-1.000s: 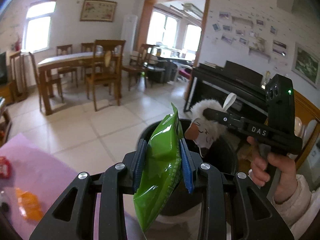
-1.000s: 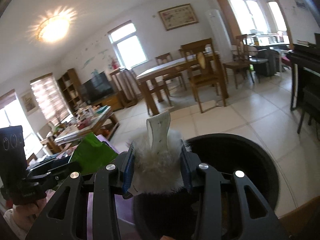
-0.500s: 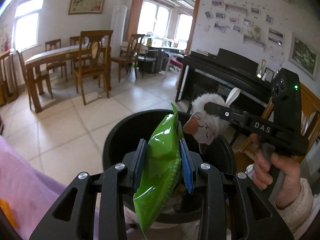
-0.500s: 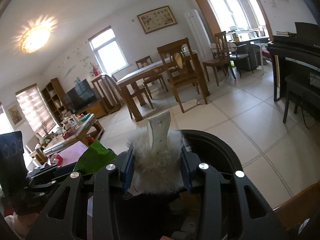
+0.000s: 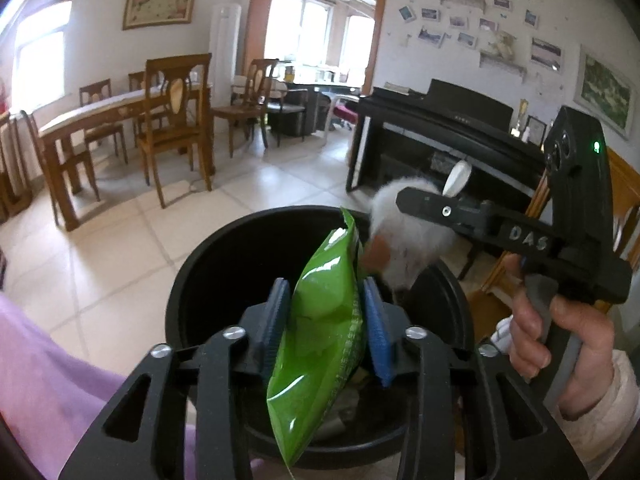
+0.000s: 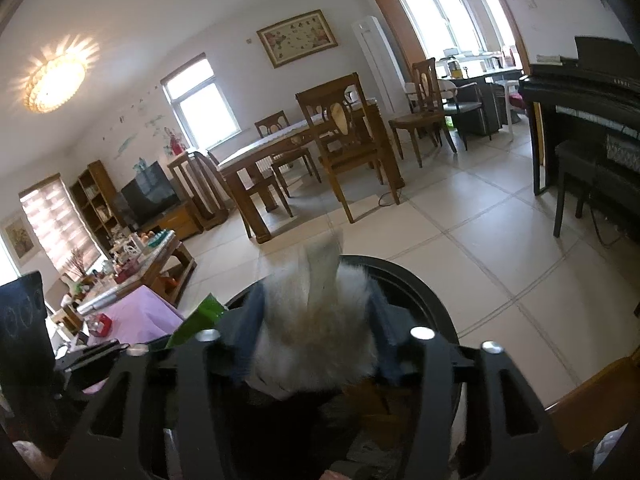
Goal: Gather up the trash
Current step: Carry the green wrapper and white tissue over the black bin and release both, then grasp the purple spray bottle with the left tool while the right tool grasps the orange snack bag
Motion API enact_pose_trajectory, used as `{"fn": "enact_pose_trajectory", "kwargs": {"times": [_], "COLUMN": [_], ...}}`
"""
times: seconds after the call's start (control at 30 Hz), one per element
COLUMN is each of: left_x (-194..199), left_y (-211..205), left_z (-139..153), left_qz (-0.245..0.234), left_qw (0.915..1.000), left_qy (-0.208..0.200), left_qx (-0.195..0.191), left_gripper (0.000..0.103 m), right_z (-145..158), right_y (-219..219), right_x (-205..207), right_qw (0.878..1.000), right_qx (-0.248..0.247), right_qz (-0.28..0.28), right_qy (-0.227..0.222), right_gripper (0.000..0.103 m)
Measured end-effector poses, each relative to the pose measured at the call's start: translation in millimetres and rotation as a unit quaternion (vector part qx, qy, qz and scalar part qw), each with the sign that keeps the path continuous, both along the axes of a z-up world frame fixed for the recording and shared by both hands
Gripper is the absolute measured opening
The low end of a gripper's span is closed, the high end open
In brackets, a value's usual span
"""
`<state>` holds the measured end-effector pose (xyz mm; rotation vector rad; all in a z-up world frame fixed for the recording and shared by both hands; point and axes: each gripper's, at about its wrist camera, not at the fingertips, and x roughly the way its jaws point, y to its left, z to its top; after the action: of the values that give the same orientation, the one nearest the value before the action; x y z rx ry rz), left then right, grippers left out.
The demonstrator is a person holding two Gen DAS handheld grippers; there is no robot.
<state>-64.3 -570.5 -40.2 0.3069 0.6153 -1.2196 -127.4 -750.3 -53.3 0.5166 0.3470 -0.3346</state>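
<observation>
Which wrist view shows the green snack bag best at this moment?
The left wrist view: the green snack bag fills the centre between the opening left gripper, above the black bin. The right wrist view shows only a green corner beside the right gripper, which is opening around the fluffy toy.

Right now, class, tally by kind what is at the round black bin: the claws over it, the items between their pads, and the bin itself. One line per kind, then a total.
Handheld black two-finger claws: 2, the left claw and the right claw, both opening
Shiny green plastic snack packets: 1
Fluffy white plush toys: 1
Round black plastic bins: 1
Total: 5
</observation>
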Motion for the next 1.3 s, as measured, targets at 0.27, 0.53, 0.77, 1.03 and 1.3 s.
{"fn": "enact_pose_trajectory", "kwargs": {"times": [0.27, 0.53, 0.77, 1.03, 1.3], "left_x": [-7.4, -11.6, -3.3, 16.3, 53.9], "left_y": [31.3, 83.6, 147.1, 242.9, 366.1], "left_z": [18.2, 42.3, 63.4, 73.4, 64.6], "left_qz": [0.027, 0.054, 0.096, 0.177, 0.294], "left_qw": [0.9986, 0.9959, 0.9917, 0.9805, 0.9539], "left_qy": [-0.045, -0.066, -0.075, -0.073, -0.054], "left_qx": [-0.011, -0.029, -0.04, -0.045, -0.02], "left_gripper": [0.093, 0.096, 0.097, 0.097, 0.097], "right_z": [6.4, 13.7, 26.4, 40.5, 40.3], "right_y": [8.3, 31.0, 65.1, 130.9, 206.5], "right_x": [-3.6, 4.3, 21.4, 60.9, 108.1], "right_qw": [1.0, 1.0, 0.998, 0.991, 0.973], "right_qx": [0.001, -0.013, -0.031, -0.054, -0.073], "right_qz": [-0.003, 0.015, 0.05, 0.118, 0.214], "right_qy": [-0.01, -0.005, -0.002, 0.007, 0.033], "right_gripper": [0.09, 0.09, 0.097, 0.097, 0.097]}}
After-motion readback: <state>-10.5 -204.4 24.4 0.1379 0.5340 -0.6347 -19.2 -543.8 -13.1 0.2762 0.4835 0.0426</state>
